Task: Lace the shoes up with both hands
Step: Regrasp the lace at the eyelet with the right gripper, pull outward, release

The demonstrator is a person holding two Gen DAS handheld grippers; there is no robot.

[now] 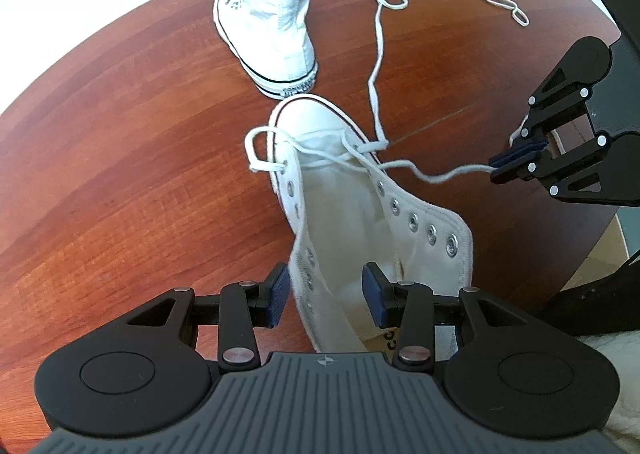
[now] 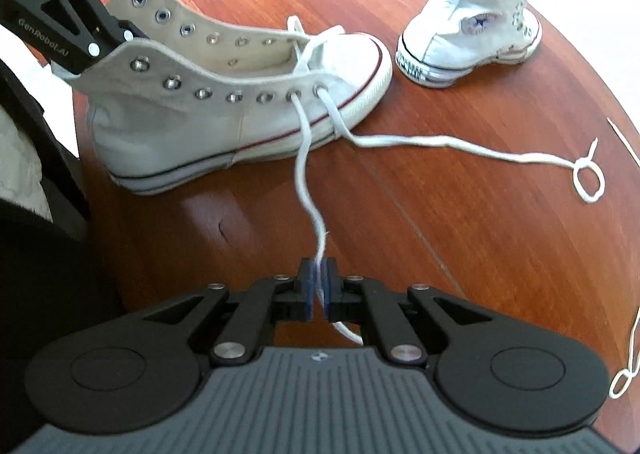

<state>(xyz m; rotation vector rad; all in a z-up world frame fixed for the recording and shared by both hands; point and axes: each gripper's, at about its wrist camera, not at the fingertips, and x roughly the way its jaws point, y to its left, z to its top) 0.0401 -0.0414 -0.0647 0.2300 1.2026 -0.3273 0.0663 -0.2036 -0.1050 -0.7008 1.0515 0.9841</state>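
Near the table edge [image 2: 592,94], right tongs [image 2: 319,290] loosely straddle the lace [image 2: 306,158].

Bright daylight from far side, background blown out white. Glare patch on wooden surface [image 2: 200,210] near shoe [image 2: 224,102]. Strong fisheye bending at edges; right-wrist view slightly soft.

Only readable bits: "GenRobot.AI" printed in white on the black left tool [image 2: 132,28], upper left, and a partly legible "CONVERSE" heel patch on the far shoe [image 1: 298,87].
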